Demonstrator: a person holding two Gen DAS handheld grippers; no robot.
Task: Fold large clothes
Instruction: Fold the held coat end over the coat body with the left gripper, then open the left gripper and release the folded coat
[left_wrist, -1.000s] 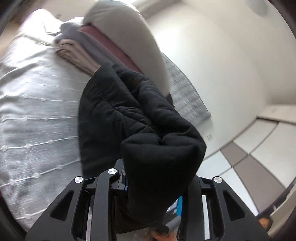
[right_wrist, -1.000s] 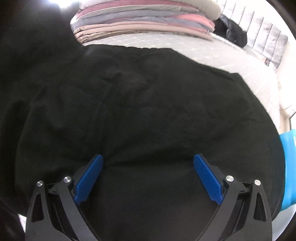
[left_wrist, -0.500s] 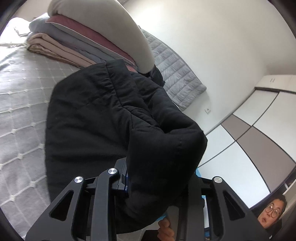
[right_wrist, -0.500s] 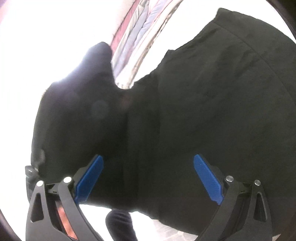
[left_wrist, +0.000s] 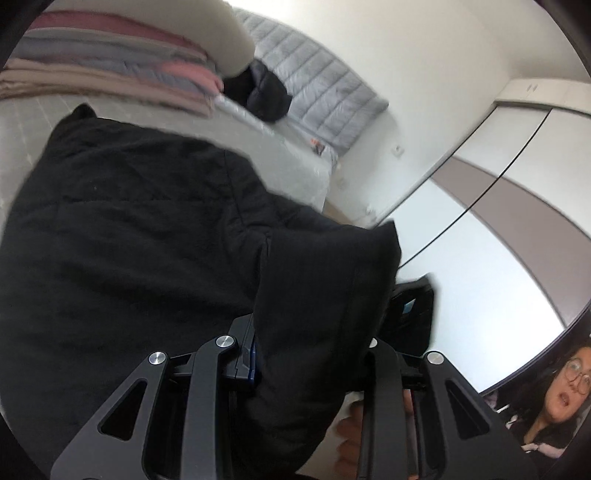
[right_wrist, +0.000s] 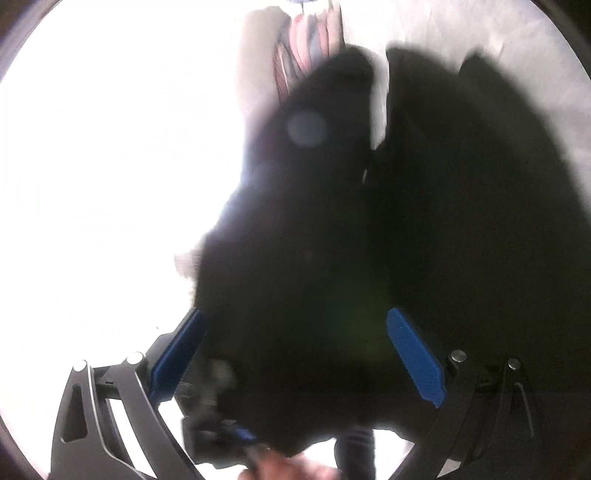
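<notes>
- The black padded garment (left_wrist: 140, 251) lies spread across the bed (left_wrist: 288, 158), one thick fold lifted off it.
- The left claw (left_wrist: 314, 354) is clenched on that fold.
- The right claw (right_wrist: 295, 350) is released, blue pads (right_wrist: 415, 354) wide apart before the dark cloth.
- Folded bedding stack (left_wrist: 110, 81) sits behind the garment.

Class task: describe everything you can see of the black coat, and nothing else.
The black coat is large, matte and softly padded, with stitched seams and creases. Most of it lies spread on the grey bed. One bunched end is lifted off the bed and clamped in the left gripper. In the blurred right wrist view it fills the space between the open right gripper fingers.
</notes>
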